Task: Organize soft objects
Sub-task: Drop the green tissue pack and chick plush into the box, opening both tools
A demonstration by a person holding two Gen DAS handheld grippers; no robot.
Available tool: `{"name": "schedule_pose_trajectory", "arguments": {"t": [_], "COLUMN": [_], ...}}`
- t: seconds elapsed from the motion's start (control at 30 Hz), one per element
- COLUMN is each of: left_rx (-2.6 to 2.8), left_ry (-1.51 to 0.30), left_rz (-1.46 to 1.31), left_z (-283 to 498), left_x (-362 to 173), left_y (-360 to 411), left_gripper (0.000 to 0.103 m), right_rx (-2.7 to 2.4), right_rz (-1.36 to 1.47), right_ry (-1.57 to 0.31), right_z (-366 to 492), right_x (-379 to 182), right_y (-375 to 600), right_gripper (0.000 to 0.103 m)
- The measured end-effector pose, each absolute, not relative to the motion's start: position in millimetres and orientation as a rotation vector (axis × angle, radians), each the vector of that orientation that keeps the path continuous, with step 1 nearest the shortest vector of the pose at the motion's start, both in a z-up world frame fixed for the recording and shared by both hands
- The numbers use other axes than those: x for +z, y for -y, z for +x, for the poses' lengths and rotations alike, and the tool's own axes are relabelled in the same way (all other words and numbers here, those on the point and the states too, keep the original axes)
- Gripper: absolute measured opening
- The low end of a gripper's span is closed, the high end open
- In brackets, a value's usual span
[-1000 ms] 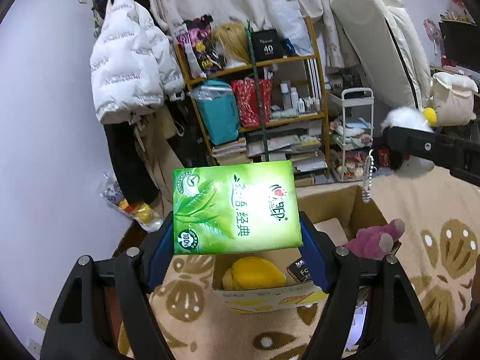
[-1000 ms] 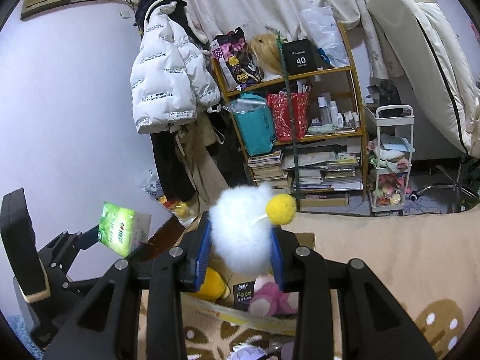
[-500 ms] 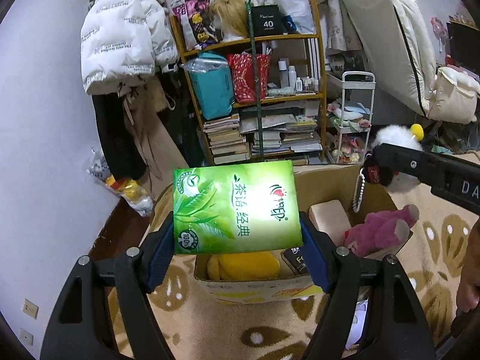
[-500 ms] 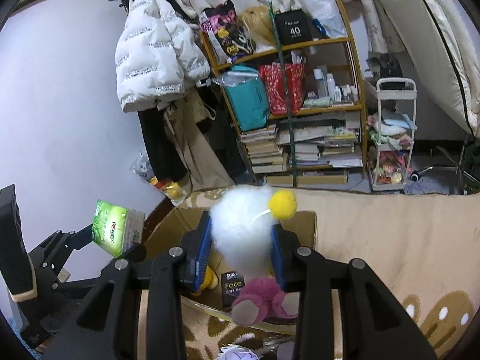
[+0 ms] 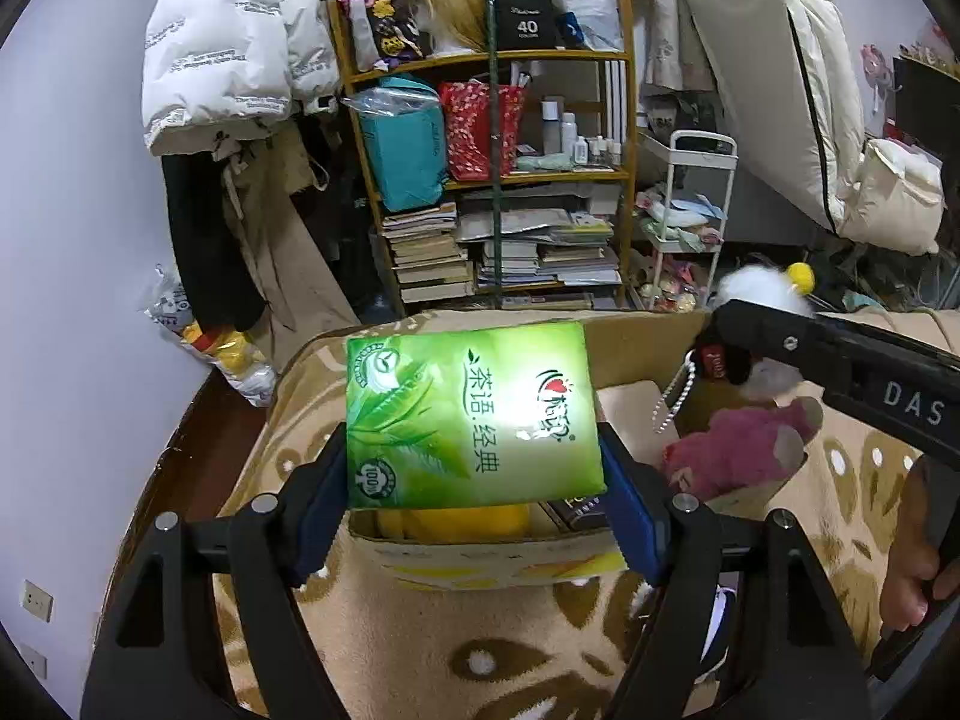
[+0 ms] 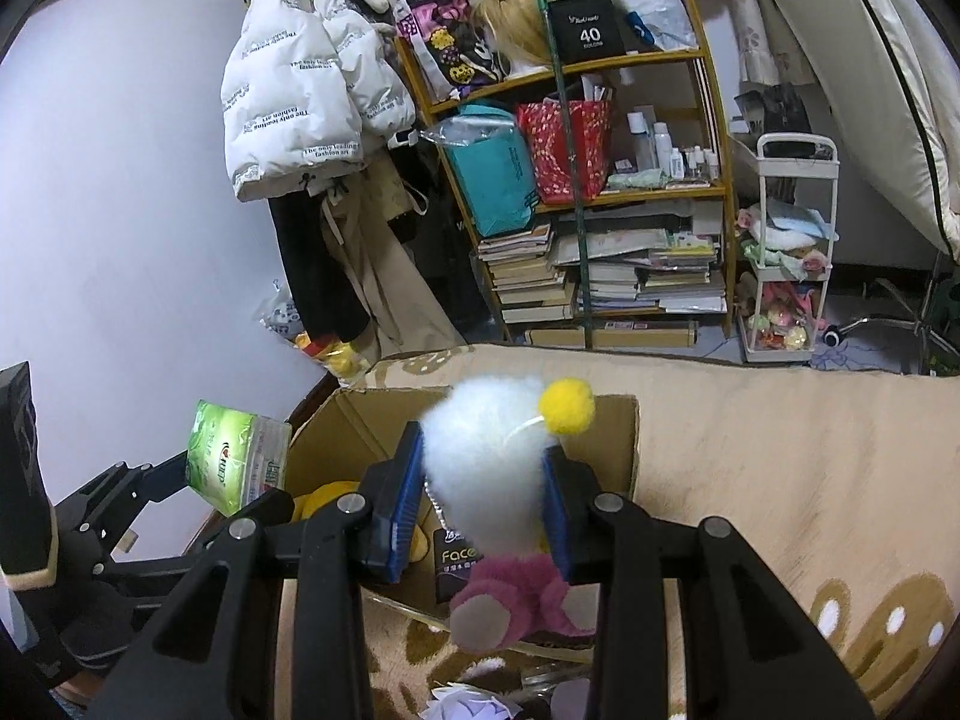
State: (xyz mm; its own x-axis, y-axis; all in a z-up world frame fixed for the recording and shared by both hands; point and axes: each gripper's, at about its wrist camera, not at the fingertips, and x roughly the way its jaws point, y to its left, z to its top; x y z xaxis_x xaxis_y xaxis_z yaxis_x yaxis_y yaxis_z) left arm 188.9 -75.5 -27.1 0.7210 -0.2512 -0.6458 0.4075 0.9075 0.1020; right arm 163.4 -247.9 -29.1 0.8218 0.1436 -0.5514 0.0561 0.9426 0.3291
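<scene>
Here, in the left wrist view, the left gripper (image 5: pixel 474 480) clamps a green tissue pack (image 5: pixel 471 414) between its blue pads, one pad pressed on each short side, and holds the pack in the air above the near edge of an open cardboard box (image 5: pixel 480 558) that stands on a beige patterned blanket (image 5: pixel 420 648). Inside the box lie a yellow plush (image 5: pixel 462 519) at the near wall and a pink plush toy (image 5: pixel 738 450) at the right side. Over the box's right part the right gripper (image 5: pixel 729 324) reaches in from the right edge, squeezing a white fluffy toy (image 5: pixel 759 291) with a yellow pompom; a bead chain (image 5: pixel 675 396) hangs below it. In the right wrist view, the right gripper (image 6: pixel 486 480) is pinched narrow on the white fluffy toy (image 6: pixel 486 456), which bulges above the pads, over the box (image 6: pixel 606 438) and above the pink plush toy (image 6: pixel 510 600). The tissue pack (image 6: pixel 231 456) hangs at the box's left edge in the left gripper (image 6: pixel 198 474). A cluttered shelf (image 6: pixel 600 192) stands beyond the blanket (image 6: pixel 780 450).
</scene>
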Motion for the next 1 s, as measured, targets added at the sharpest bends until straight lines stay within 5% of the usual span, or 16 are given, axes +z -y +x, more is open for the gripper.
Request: {"name": "schedule_pose_trajectory", "arguments": {"t": [0.37,0.53,0.77,1.0], "left_rx": [-0.360,-0.357,-0.335,-0.341], "left_ry": [-0.671,-0.689,-0.645,-0.651], "left_rz": [0.267,0.270,0.277,0.295], "left_z": [187,186,173,157], "left_x": [-27,-28,-19,-14], "left_y": [78,80,82,84], "left_gripper": [0.086,0.092,0.095,0.099], "right_rx": [0.053,0.066,0.030,-0.004], "right_rz": [0.375,0.374,0.333,0.335], "right_ry": [-0.646,-0.653,-0.647,-0.662], "right_z": [168,166,158,149], "right_x": [-38,-37,-26,-19], "right_y": [250,251,251,254], "right_gripper": [0.039,0.054,0.089,0.096]}}
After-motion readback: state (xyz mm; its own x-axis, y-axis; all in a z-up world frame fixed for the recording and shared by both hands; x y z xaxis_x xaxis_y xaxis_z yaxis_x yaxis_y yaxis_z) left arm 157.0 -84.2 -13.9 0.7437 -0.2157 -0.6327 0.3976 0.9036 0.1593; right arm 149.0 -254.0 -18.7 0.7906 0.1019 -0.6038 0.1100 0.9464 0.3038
